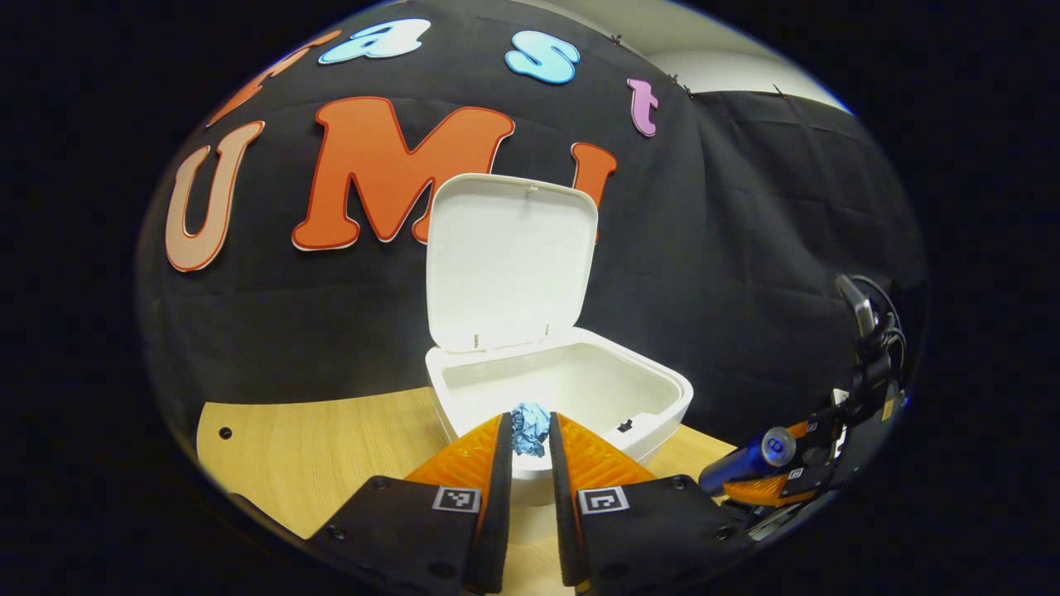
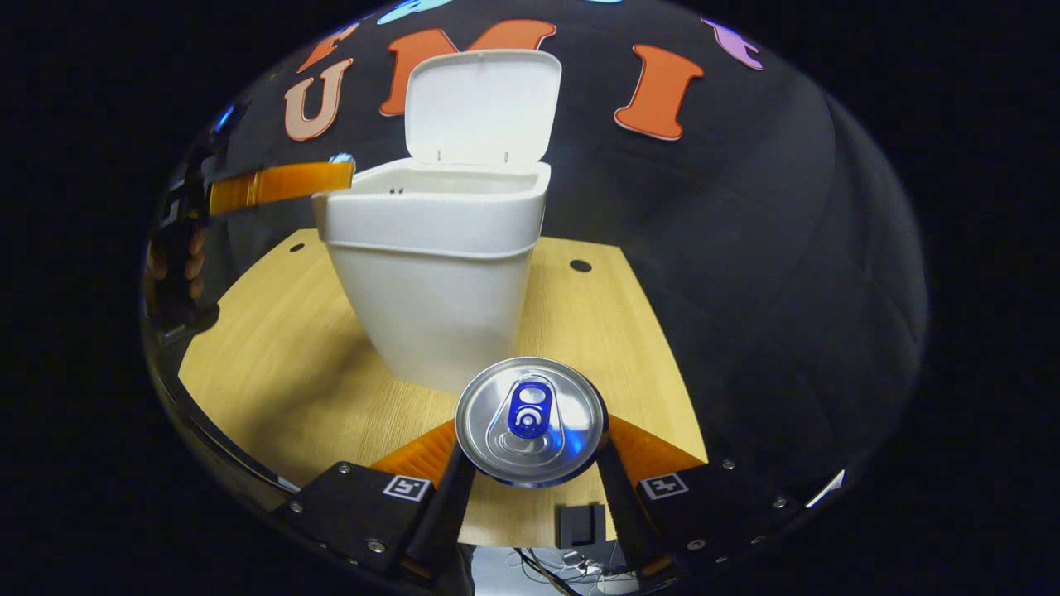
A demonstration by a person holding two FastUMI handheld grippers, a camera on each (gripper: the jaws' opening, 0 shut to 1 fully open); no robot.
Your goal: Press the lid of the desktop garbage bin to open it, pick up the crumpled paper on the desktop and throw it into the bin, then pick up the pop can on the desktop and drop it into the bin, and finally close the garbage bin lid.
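The left gripper (image 1: 530,443) pinches the paper (image 1: 530,428) between its fingertips, just short of the open bin (image 1: 654,397), whose lid (image 1: 509,257) stands upright. The right gripper (image 2: 530,434) clamps the can (image 2: 530,420) before the bin's wall, above the table (image 2: 273,364).

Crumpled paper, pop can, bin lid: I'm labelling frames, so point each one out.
crumpled paper (image 1: 530,428), left gripper view, its middle between the fingers.
pop can (image 2: 530,418), right gripper view, its top by the tab.
bin lid (image 1: 509,261), left gripper view, its raised inner face.
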